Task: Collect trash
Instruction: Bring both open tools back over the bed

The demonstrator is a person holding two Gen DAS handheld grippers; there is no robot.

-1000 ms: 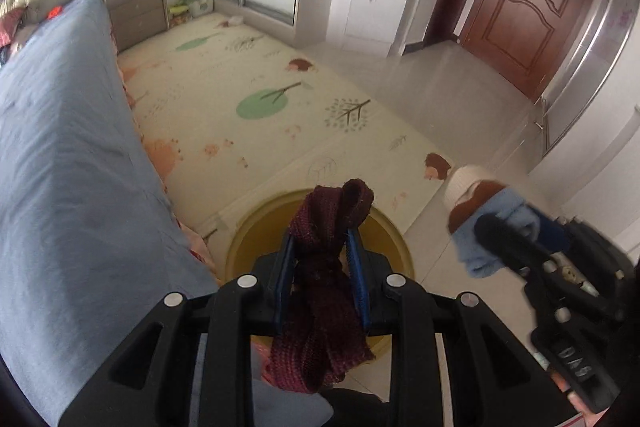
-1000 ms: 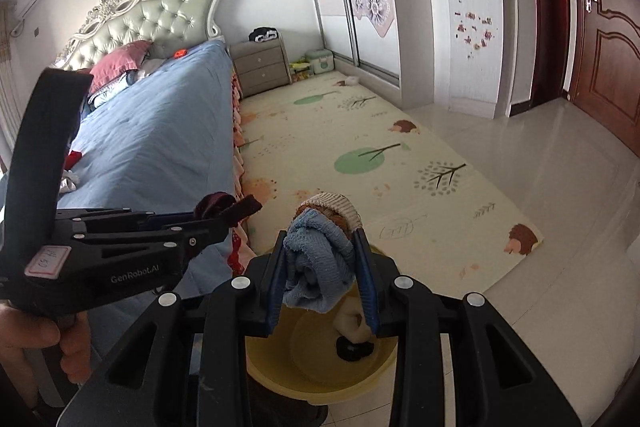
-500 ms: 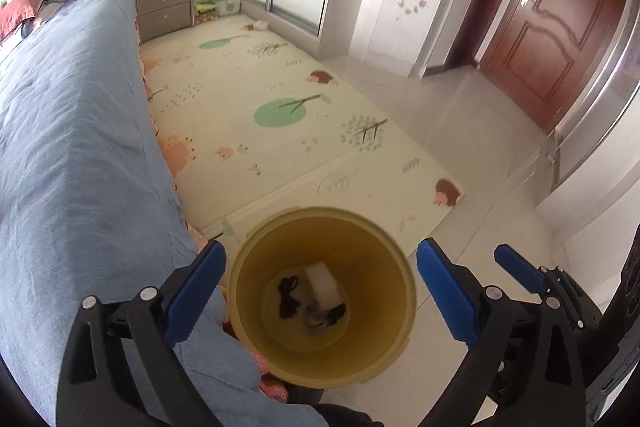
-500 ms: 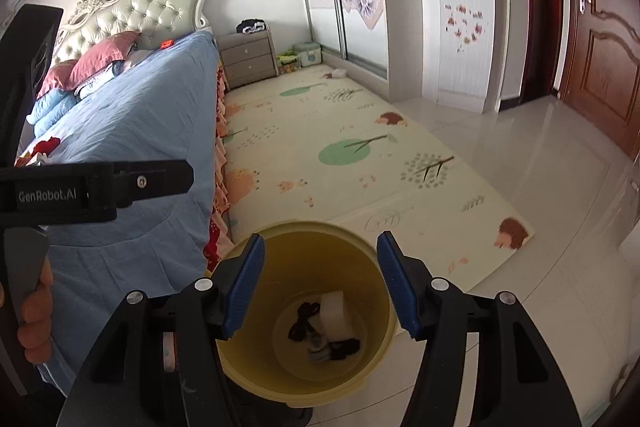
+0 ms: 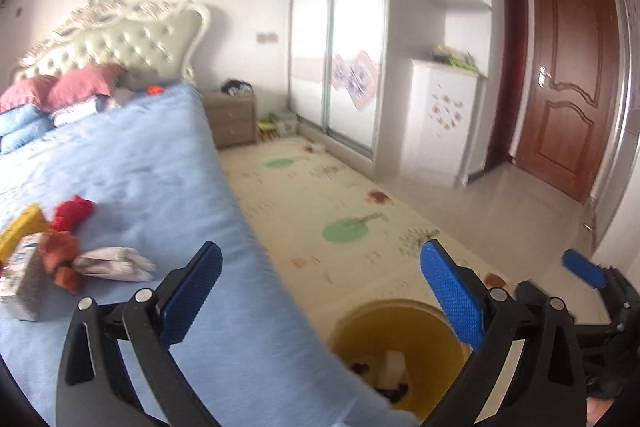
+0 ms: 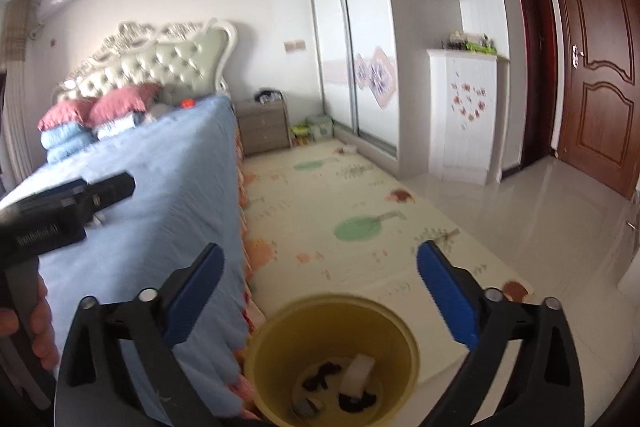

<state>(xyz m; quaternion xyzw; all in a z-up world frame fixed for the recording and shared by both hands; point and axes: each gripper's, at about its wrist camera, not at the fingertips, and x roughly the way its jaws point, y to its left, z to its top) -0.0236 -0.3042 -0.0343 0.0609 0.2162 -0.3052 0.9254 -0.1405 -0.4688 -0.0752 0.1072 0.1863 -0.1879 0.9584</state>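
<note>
Both our grippers are spread wide with nothing between the blue pads: the left gripper point(image 5: 320, 291) and the right gripper point(image 6: 320, 291). A second ago the left one clamped a dark red cloth and the right one a blue cloth over the yellow bin point(image 6: 332, 359); half a second ago both had let go. Since then both cameras have tilted up from the bin toward the headboard point(image 6: 160, 67). The bin stands on the play mat point(image 6: 360, 219) just beside the bed point(image 6: 160, 187), with dark scraps and a white piece point(image 6: 360, 371) at its bottom. Only our left view shows the trash lying on the bedcover: a crumpled wrapper point(image 5: 114, 263), red cloth point(image 5: 74, 211), an orange scrap point(image 5: 60, 259) and a carton point(image 5: 24, 279). Only our right view shows our hand point(image 6: 34, 323) on the left handle.
</note>
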